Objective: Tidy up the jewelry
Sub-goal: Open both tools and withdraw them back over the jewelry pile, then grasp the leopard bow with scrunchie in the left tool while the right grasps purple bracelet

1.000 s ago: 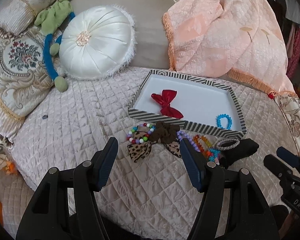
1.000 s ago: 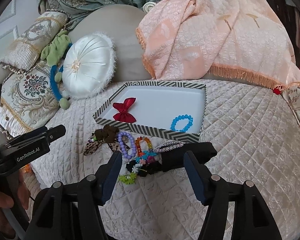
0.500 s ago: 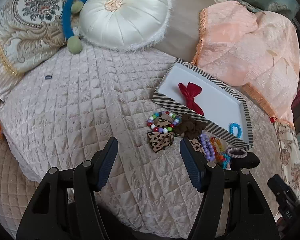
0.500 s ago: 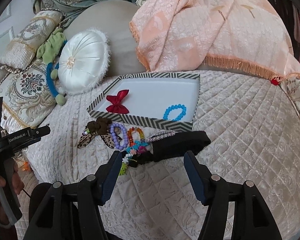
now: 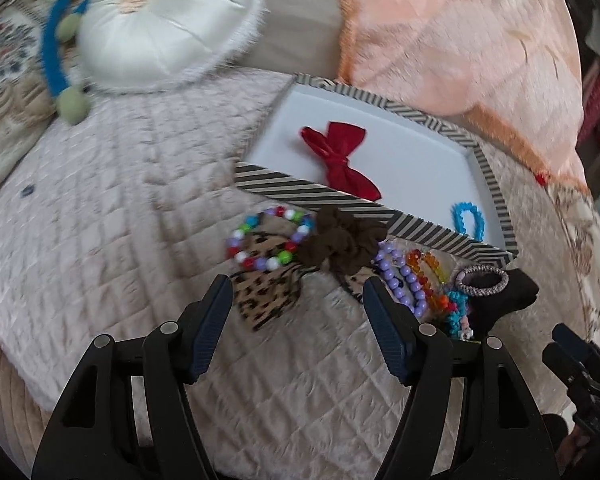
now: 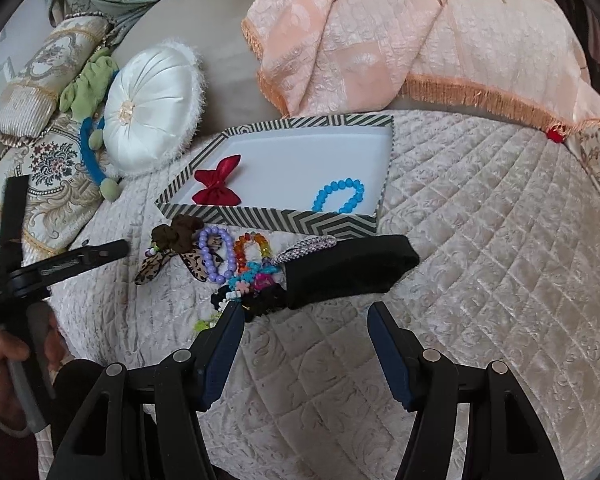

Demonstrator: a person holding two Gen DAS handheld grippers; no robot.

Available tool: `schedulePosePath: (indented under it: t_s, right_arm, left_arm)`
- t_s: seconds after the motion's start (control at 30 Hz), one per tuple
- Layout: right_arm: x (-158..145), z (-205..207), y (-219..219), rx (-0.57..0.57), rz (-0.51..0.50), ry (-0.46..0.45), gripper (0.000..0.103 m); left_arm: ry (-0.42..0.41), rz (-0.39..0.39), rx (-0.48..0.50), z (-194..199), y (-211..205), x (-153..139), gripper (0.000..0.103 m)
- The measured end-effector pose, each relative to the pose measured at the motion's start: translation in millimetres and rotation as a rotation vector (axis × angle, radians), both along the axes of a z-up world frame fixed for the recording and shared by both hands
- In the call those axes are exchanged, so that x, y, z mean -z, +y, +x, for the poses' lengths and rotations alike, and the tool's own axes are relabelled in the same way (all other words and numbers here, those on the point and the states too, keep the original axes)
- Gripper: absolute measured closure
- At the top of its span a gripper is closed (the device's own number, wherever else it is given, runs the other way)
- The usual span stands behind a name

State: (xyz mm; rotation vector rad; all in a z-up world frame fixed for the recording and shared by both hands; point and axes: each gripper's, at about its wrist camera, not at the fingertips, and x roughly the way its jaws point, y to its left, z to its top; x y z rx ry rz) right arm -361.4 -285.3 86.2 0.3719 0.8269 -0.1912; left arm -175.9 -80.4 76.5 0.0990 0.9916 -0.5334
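Observation:
A striped tray on the quilted bed holds a red bow and a blue bead bracelet. In front of it lie a multicolour bead bracelet, a leopard bow, a brown scrunchie, purple and orange bracelets, and a black pouch. My left gripper hovers just short of the leopard bow, jaws opening with nothing between them. My right gripper stands open near the pouch.
A round white cushion, embroidered pillows and a green and blue plush toy sit at the back left. A peach blanket is draped behind the tray. A hand grips the left tool at the right wrist view's lower left.
My left gripper has come down and closer to the jewelry pile, which now looks larger. My right gripper has sunk a little toward the pouch.

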Motion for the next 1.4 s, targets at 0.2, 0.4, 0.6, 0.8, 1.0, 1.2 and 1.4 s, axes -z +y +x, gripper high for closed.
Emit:
schedulePosePath:
  t_s: [0.2, 0.4, 0.6, 0.8, 1.0, 1.2, 1.4]
  right_arm:
    - [1, 25, 14, -0.091, -0.002, -0.005, 0.042]
    - [12, 41, 22, -0.127, 0.022, 0.004, 0.044]
    - [12, 49, 25, -0.149, 0.020, 0.003, 0.045]
    - [15, 76, 41, -0.217, 0.017, 0.001, 0.061]
    - [25, 97, 60, -0.269, 0.023, 0.021, 0.061]
    - [30, 107, 65, -0.282, 0.028, 0.033, 0.061]
    - [41, 130, 71, -0.313, 0.004, 0.066, 0.061]
  left_arm:
    - [-0.027, 0.094, 0.071, 14, -35, 17, 0.035]
    - [0.038, 0.053, 0.108, 32, -49, 29, 0.081]
    - [0.223, -0.205, 0.036, 59, -17, 0, 0.091]
    - [0.310, -0.392, 0.026, 61, 8, -28, 0.091]
    - [0.342, -0.433, 0.004, 64, 19, -32, 0.091]
    - [0.285, -0.423, -0.041, 64, 33, -39, 0.091]
    - [0.212, -0.374, -0.090, 62, 52, -42, 0.091]
